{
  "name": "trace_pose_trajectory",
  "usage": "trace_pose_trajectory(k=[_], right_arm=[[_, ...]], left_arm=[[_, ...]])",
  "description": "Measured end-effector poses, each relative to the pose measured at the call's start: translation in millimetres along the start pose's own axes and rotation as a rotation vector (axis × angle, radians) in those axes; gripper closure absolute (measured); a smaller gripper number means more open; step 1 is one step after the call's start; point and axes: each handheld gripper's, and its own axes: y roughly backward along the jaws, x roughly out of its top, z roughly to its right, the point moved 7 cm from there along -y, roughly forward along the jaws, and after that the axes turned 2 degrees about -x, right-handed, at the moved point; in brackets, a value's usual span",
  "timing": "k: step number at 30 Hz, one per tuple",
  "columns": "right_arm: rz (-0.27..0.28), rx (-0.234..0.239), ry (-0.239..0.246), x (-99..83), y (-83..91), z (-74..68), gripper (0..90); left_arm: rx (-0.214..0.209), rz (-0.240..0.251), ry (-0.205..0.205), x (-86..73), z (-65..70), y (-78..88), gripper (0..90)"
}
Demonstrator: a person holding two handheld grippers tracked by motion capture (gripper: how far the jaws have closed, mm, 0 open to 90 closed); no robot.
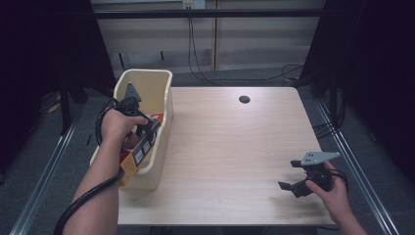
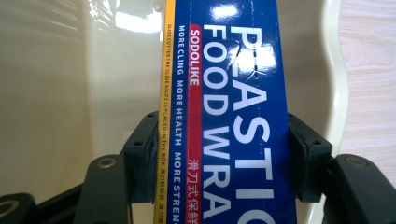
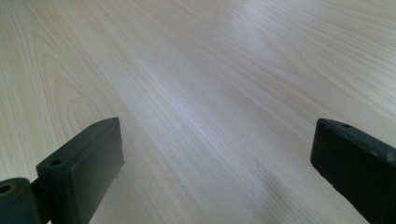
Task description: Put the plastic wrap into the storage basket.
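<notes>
So the left gripper point(image 1: 142, 128) is down inside the cream bin point(image 1: 164, 83) at about 9 o'clock on the table point(image 1: 235, 147), and its jaws are clamped on a long box point(image 2: 224, 116) of plastic food wrap. In the left gripper view both pads press flat on the two long sides of the box, so the grip goes across the narrow width. Makes sense to me: a long light carton is easiest to control when you pinch it across the short way, and the flat sides give the pads something square to bite on.

The box itself lies lengthwise in the bin, one end poking toward the near end at roughly 7 o'clock, the other running toward the far wall. It looks tilted, riding over the near rim a bit, probably because it's nearly as long as the bin. Can't tell whether it rests on the bin floor or hangs in the grip.

The right gripper point(image 1: 293, 182) is parked well away at about 4 o'clock, low over bare wood, jaws spread wide with nothing between them. My guess is it's just kept out of the way, ready to help if the box needs steadying.

Whether the box is going in or coming out, I honestly can't say from this.
</notes>
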Motion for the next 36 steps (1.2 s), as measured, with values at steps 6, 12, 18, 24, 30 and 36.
trace_pose_trajectory(k=[6, 12, 18, 24, 30, 36], right_arm=[[-0.002, -0.002, 0.004, -0.5, -0.8, -0.3, 2.3], [-0.002, -0.003, 0.006, -0.4, -0.7, -0.3, 2.4], [-0.004, 0.001, 0.009, -0.5, -1.2, -0.6, 2.4], [-0.004, -0.004, 0.007, -0.5, -0.8, -0.1, 2.4], [-0.005, -0.003, 0.009, -0.4, -0.7, -0.7, 2.4], [-0.002, 0.000, 0.003, -0.3, 0.0, -0.8, 2.4]], left_arm=[[-0.002, 0.013, 0.019, 0.3, -0.2, -1.2, 39.7], [-0.002, 0.005, 0.028, 1.3, -1.3, -1.9, 39.7], [-0.002, -0.011, 0.027, 3.6, -3.4, -3.7, 39.5], [0.005, -0.010, 0.033, 5.4, -3.7, -5.3, 39.3], [-0.006, -0.005, 0.034, 6.1, -2.8, -7.3, 39.0], [-0.010, -0.005, 0.034, 6.0, -2.8, -7.4, 38.5]])
